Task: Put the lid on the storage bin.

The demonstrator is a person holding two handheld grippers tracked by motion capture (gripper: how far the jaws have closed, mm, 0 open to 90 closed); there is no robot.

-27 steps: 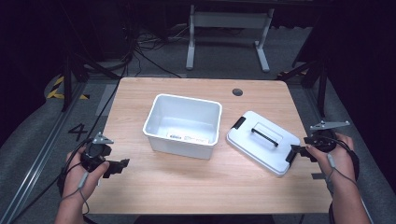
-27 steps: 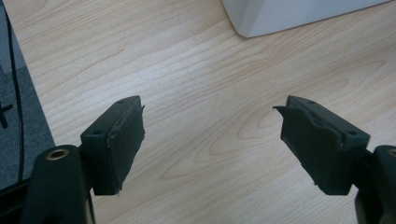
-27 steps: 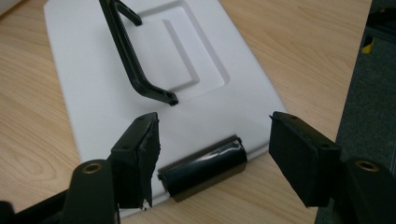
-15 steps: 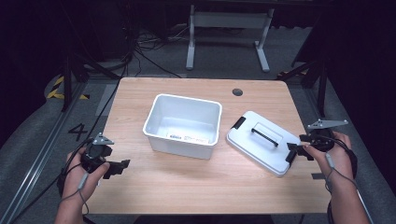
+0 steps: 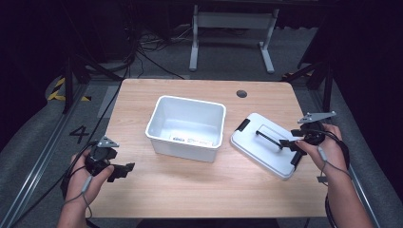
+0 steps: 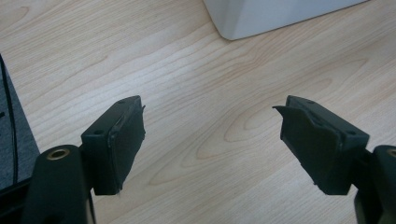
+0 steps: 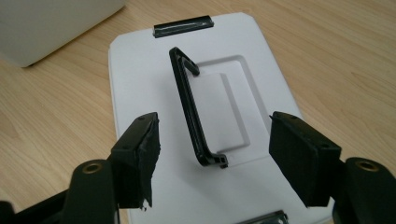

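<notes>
Between the right gripper's [image 7: 212, 161] spread, empty jaws the lid's [image 7: 140, 65] handle [image 7: 189, 105] is seen, lengthwise dead ahead; the left gripper [image 6: 212, 140] is held open, far off.

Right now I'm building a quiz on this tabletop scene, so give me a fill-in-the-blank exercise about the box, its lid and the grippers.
1. The white box on the table holds ____.
2. The black handle on the white lid stands ____ from its recess.
3. The right gripper has its jaws ____ on either side of that handle.
4. Below the left gripper lies bare ____.

Missing words: nothing; raised; open; wood
</notes>
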